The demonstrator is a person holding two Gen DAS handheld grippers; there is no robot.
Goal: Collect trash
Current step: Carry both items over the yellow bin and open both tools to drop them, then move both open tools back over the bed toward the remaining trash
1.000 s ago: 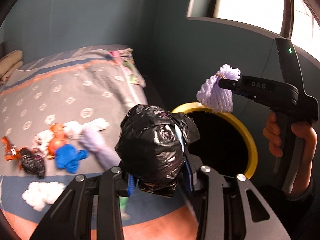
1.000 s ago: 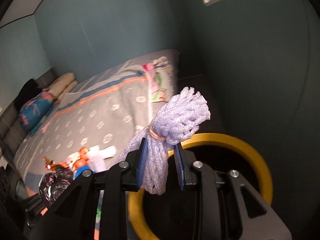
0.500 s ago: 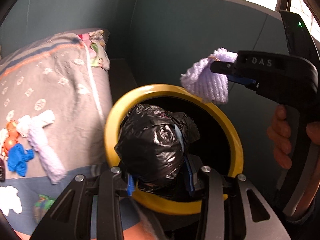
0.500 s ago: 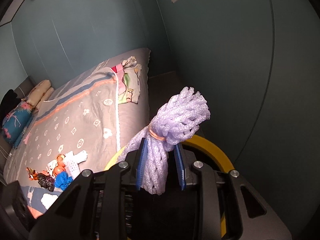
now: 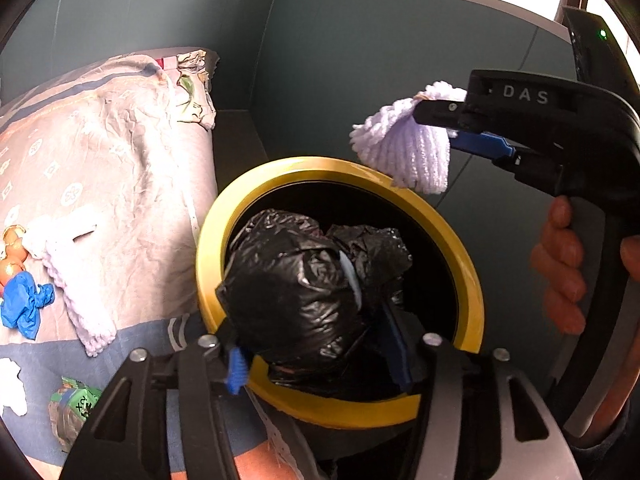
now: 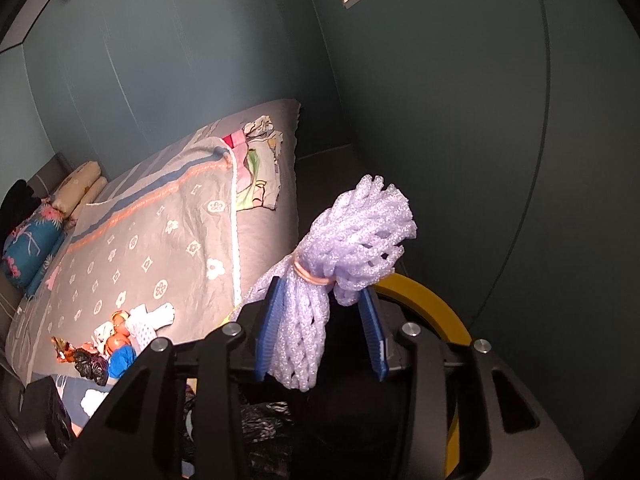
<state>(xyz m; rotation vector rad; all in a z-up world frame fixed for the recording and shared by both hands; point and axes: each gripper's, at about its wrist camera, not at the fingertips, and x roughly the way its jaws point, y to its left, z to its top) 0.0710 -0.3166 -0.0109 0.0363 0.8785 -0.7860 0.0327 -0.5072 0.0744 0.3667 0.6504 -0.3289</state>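
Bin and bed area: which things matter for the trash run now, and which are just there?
Job:
black bag in left gripper
purple foam net in right gripper
yellow-rimmed bin
blue scrap on bed

Bystanders:
bedspread
pillows

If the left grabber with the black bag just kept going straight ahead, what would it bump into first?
Most likely nothing solid at once: the left gripper, shut on the black bag, points into the dark mouth of the yellow-rimmed bin. It would meet the bin's inside first; how deep that lies cannot be told.
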